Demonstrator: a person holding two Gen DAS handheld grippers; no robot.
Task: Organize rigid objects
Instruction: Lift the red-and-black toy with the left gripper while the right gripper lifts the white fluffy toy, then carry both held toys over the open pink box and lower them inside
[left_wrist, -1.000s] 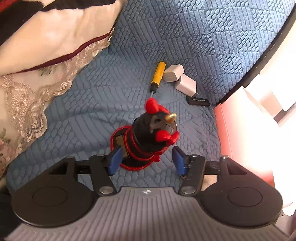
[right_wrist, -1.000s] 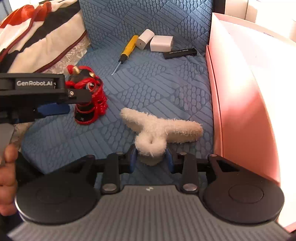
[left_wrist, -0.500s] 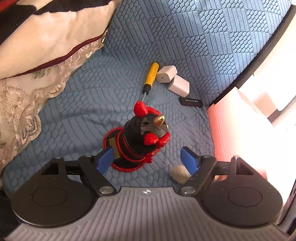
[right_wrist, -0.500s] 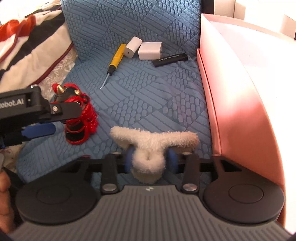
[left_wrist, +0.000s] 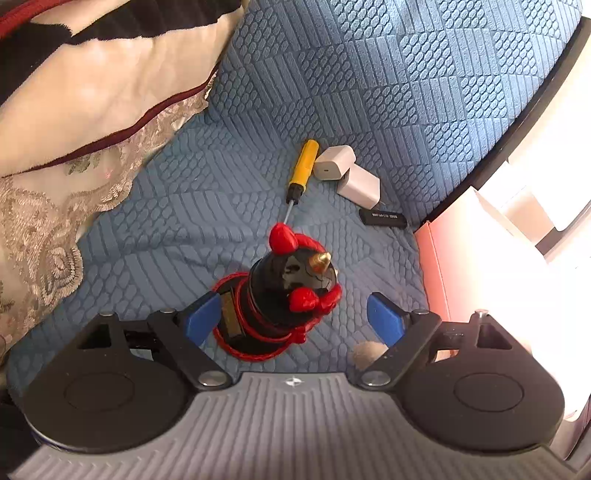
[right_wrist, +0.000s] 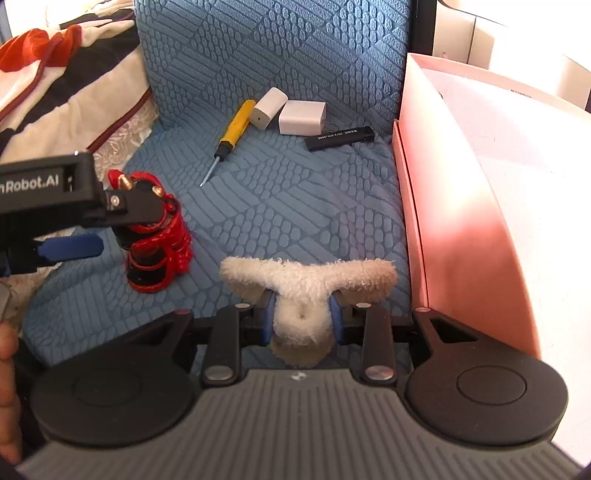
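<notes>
While the left gripper (left_wrist: 291, 319) has just been opening its jaws, now spread wide and clear of the black-and-red figurine (left_wrist: 284, 295) standing between them at lower centre, the right gripper (right_wrist: 302, 319) has its jaws pinched on a fluffy cream plush piece (right_wrist: 306, 284). Beyond, toward the top of the frame, lie a yellow screwdriver (right_wrist: 234, 129), two white chargers (right_wrist: 301, 118) and a black stick (right_wrist: 340, 137) on the blue cushion (right_wrist: 277, 206). A straight-back retreat should leave the figurine upright.

Left wrist camera sits close over its own fingers, angled steeply down at the blue cushion (left_wrist: 369, 92), red-and-black figure (left_wrist: 288, 291) right under the lens. Right wrist camera looks down from further right, box (right_wrist: 461, 221) along its right edge. Both views share the figure (right_wrist: 155, 236), screwdriver (left_wrist: 301, 170) (right_wrist: 231, 136) and chargers (left_wrist: 347, 170) (right_wrist: 288, 110) beyond.
</notes>
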